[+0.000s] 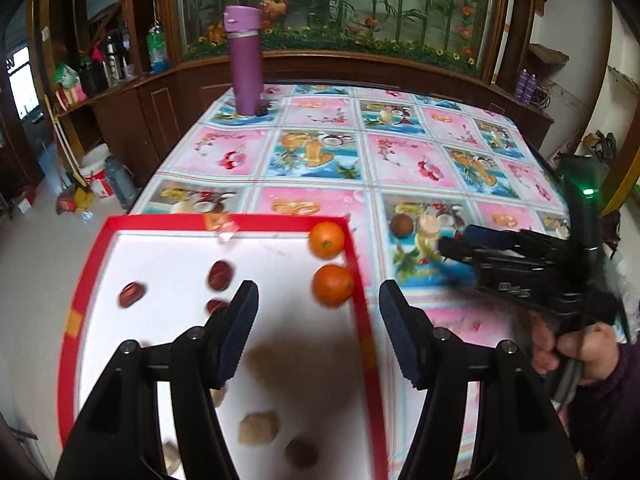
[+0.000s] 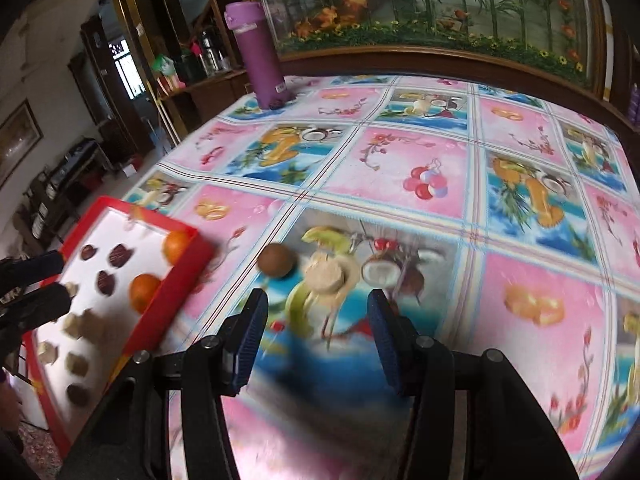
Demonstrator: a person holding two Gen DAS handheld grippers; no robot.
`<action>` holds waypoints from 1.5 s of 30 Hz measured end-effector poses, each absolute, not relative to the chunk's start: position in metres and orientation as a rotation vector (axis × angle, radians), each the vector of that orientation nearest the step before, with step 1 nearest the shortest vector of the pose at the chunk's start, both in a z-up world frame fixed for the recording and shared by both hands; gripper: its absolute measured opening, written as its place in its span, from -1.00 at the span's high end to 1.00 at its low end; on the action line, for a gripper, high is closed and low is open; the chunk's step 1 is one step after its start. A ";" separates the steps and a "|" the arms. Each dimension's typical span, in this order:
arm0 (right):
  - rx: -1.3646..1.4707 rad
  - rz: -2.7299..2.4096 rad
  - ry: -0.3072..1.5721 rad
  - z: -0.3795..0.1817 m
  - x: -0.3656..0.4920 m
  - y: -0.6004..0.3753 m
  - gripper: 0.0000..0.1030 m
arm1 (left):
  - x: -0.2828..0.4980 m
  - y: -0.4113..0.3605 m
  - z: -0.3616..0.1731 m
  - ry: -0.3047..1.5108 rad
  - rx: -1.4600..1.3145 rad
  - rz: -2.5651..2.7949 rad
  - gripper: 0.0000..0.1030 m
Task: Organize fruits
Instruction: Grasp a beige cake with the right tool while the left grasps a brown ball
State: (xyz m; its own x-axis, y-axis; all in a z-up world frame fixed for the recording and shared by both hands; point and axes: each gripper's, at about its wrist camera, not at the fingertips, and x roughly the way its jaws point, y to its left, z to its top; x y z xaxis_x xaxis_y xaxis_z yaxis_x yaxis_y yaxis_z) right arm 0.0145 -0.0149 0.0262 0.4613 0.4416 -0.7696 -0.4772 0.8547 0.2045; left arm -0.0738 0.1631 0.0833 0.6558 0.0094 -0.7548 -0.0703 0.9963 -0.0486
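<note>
A red-rimmed white tray (image 1: pixel 362 292) lies at the table's near left. It holds two oranges (image 1: pixel 327 239), dark red dates (image 1: pixel 219 275) and several tan round fruits (image 1: pixel 258 428). My left gripper (image 1: pixel 318 308) is open and empty above the tray, near the lower orange (image 1: pixel 333 285). A brown round fruit (image 2: pixel 275 260) lies on the tablecloth right of the tray (image 2: pixel 188 264), with a pale tan piece (image 2: pixel 325 276) beside it. My right gripper (image 2: pixel 318 316) is open and empty, just short of them; it also shows in the left wrist view (image 1: pixel 456 246).
A purple bottle (image 1: pixel 244 60) stands at the table's far left corner. The table wears a fruit-print cloth (image 2: pixel 400 160). A wooden cabinet with painted glass stands behind the table. The floor and clutter lie beyond the table's left edge.
</note>
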 end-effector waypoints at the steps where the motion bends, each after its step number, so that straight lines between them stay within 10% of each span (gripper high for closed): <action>1: -0.052 0.560 0.941 0.023 0.018 -0.012 0.01 | -0.069 0.161 0.083 0.860 -0.074 0.044 -0.24; 6: -0.137 0.534 0.929 0.014 0.026 0.005 0.53 | -0.056 0.149 0.086 0.866 -0.039 0.030 -0.24; 24: 0.135 0.538 0.976 0.035 0.023 -0.091 0.53 | 0.035 0.077 0.044 0.962 0.109 -0.027 -0.21; 32: 0.158 0.555 0.981 0.034 0.023 -0.092 0.53 | 0.058 0.082 0.020 1.024 0.080 -0.045 0.42; 45: 0.174 0.569 0.977 0.032 0.021 -0.088 0.53 | 0.060 0.083 0.018 1.011 0.023 -0.082 0.48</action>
State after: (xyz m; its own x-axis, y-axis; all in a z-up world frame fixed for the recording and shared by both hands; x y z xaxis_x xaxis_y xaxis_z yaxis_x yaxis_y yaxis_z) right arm 0.0205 -0.0879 0.0318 0.4275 0.5289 -0.7332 -0.3765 0.8415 0.3875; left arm 0.0604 0.0835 0.0177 0.5283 -0.0578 -0.8471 0.0795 0.9967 -0.0184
